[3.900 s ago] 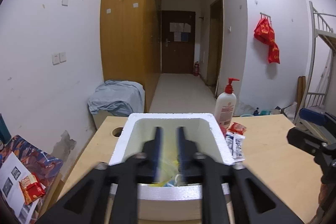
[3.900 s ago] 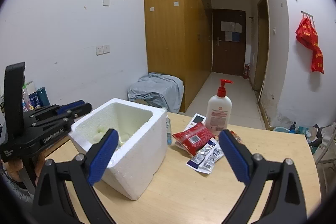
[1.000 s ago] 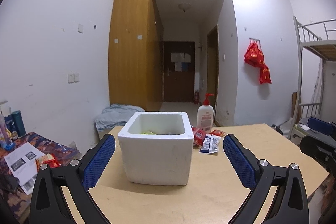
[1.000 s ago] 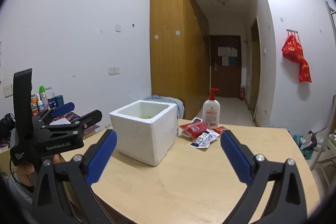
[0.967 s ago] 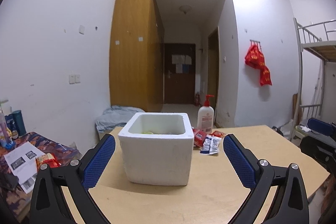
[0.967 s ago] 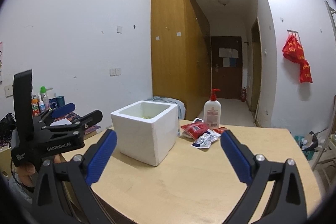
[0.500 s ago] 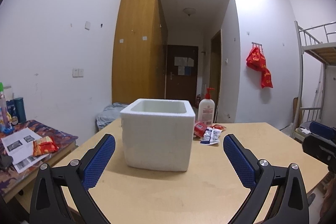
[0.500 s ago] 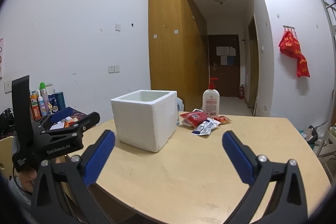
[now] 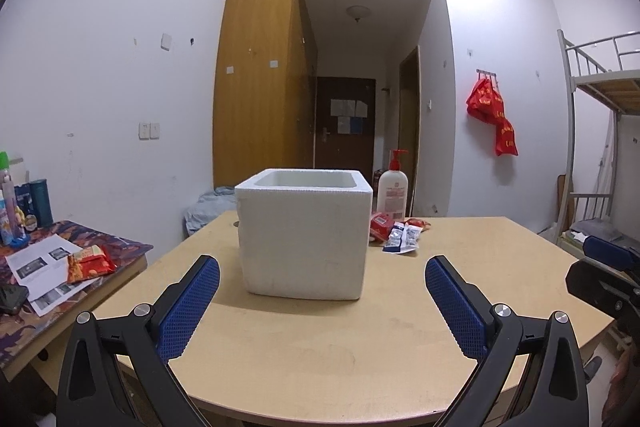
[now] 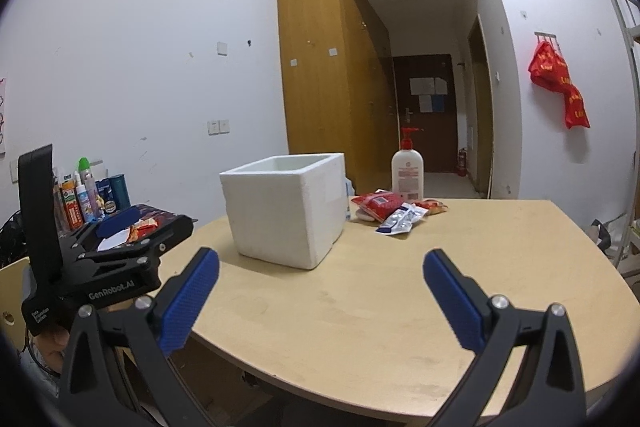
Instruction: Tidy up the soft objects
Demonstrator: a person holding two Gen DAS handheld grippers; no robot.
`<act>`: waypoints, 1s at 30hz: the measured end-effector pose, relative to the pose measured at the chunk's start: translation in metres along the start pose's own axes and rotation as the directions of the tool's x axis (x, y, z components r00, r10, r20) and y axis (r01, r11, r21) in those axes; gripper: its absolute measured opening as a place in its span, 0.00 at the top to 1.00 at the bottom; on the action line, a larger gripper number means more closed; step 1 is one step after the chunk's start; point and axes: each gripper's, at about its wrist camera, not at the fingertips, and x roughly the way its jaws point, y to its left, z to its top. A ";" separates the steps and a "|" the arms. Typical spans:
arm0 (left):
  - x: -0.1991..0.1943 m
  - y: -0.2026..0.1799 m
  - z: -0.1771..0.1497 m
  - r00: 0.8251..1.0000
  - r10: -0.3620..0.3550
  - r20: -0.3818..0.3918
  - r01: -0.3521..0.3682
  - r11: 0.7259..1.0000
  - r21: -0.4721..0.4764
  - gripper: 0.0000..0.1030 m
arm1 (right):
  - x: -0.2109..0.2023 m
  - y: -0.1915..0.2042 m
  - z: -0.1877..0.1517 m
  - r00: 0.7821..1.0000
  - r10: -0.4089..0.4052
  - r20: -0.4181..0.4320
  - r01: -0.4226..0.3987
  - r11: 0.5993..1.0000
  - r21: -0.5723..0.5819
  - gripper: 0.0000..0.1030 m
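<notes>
Two grippers hang over the near edge of a pale wooden table (image 9: 400,327), the left gripper (image 9: 322,269) and the right gripper (image 10: 321,263) each with its blue-padded jaws spread wide and holding nothing. On the table stands a white foam box (image 9: 304,239), open at the top; its contents cannot be seen from this low angle. Just beyond its right corner lies a small heap of soft snack packets (image 10: 394,213), red and silver-blue, touching one another, and behind them stands a white pump bottle (image 10: 407,171) with a red head. The tabletop is otherwise bare, with faint scuffs. To the left, a lower side table with a patterned cover (image 9: 24,311) carries printed sheets, an orange-red packet (image 9: 90,263) and a row of bottles against the wall. The room has white walls, a tall wooden wardrobe (image 9: 260,75), a dark door (image 9: 346,123) at the end of a short hall, red bags (image 9: 494,115) hanging from a wall hook, and a metal bunk bed (image 9: 600,87) at the right.
</notes>
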 end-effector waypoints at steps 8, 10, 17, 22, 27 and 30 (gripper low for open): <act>-0.005 0.003 0.004 1.000 0.005 0.017 -0.005 1.000 -0.009 0.00 | -0.001 -0.002 0.000 1.000 0.000 0.005 0.000 1.000 -0.001 0.00; -0.005 0.003 0.004 1.000 0.009 0.014 -0.009 1.000 -0.005 0.00 | 0.001 -0.003 -0.001 1.000 0.002 -0.002 -0.002 1.000 0.000 0.00; -0.003 0.002 0.003 1.000 0.014 0.006 -0.014 1.000 0.001 0.00 | 0.003 -0.002 0.000 1.000 0.011 -0.011 -0.011 1.000 -0.001 0.00; -0.004 0.001 0.003 1.000 0.014 0.010 -0.014 1.000 0.005 0.00 | 0.001 -0.002 0.001 1.000 0.012 -0.011 -0.012 1.000 -0.005 0.00; -0.006 -0.001 0.002 1.000 0.012 0.017 -0.012 1.000 0.012 0.00 | 0.000 -0.002 0.001 1.000 0.008 -0.011 -0.008 1.000 -0.003 0.00; -0.007 -0.002 0.002 1.000 0.009 0.018 -0.009 1.000 0.018 0.00 | 0.000 -0.002 0.002 1.000 0.007 -0.013 -0.007 1.000 -0.004 0.00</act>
